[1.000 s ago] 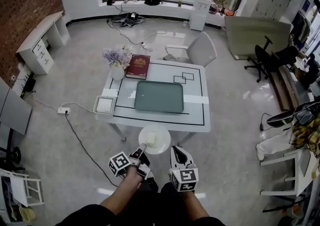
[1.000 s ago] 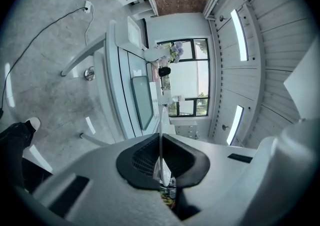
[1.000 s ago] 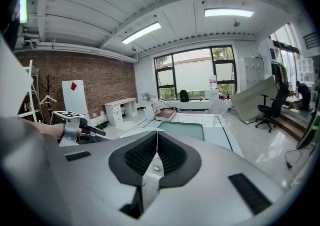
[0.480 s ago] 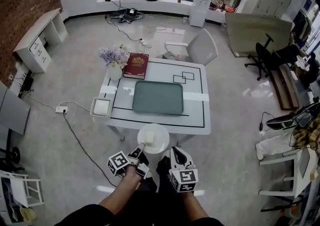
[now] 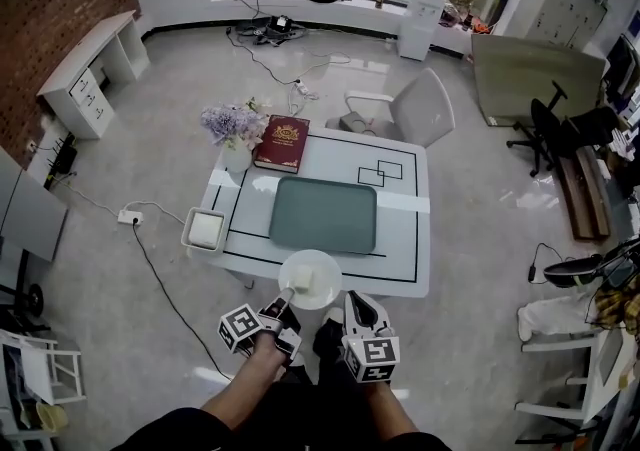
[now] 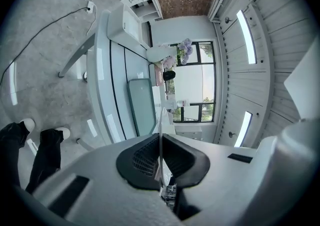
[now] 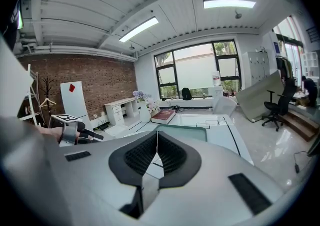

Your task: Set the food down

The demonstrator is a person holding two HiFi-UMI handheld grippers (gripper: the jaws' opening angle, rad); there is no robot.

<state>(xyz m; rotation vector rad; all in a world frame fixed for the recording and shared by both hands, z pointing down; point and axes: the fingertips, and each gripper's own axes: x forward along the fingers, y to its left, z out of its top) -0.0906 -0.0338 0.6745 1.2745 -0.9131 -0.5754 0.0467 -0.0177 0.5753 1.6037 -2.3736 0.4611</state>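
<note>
Writing is scarce: the red book (image 5: 280, 142) carries a gold emblem on its cover, too small to read, and the cube (image 5: 240, 327) on each gripper bears only black-and-white square markers. Black outlines are drawn on the white table (image 5: 400, 259); none spells a word. The plate (image 5: 318, 269) hangs over the table's near edge, just short of the green tray (image 5: 322, 214), with the food (image 5: 301, 280) – a pale block – on its left half. The left gripper (image 5: 285, 301) clamps the plate's near rim, and the left gripper view shows that thin white rim pinched between the two pads. The right gripper (image 5: 358, 307) sits just beside the plate, on its right, jaws pressed together with nothing between them – it does not touch the plate.
</note>
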